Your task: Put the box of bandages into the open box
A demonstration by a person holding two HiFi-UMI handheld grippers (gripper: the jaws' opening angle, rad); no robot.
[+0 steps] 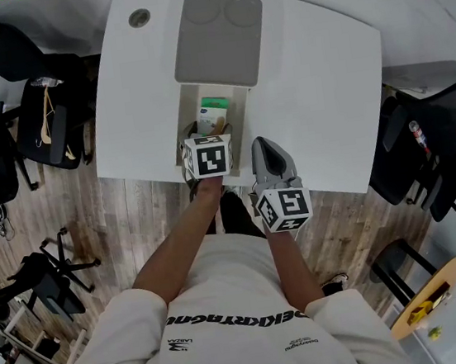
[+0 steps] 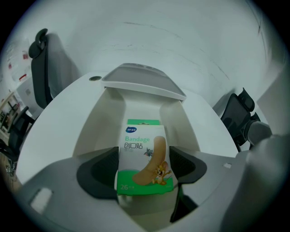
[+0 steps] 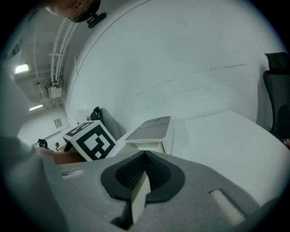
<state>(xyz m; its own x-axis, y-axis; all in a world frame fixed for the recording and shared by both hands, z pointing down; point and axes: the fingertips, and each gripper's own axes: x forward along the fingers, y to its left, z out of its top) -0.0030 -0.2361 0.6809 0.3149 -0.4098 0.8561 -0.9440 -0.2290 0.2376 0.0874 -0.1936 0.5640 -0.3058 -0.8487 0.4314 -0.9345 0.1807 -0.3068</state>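
A green and white box of bandages [image 2: 145, 158] stands upright between the jaws of my left gripper [image 2: 145, 168], which is shut on its two sides. In the head view the box of bandages [image 1: 213, 111] hangs over the white inside of the open box [image 1: 190, 99], with my left gripper [image 1: 208, 132] at the box's near end. The grey lid [image 1: 216, 27] is folded back beyond it. My right gripper [image 1: 262, 146] hovers to the right near the table's front edge, shut with nothing in it; its pads [image 3: 136, 174] meet in the right gripper view.
The white table [image 1: 323, 81] has a round cable hole [image 1: 139, 17] at its back left corner. Black office chairs stand left [image 1: 45, 118] and right [image 1: 424, 151] of it on the wooden floor. The left gripper's marker cube [image 3: 93, 140] shows beside the open box [image 3: 152, 131].
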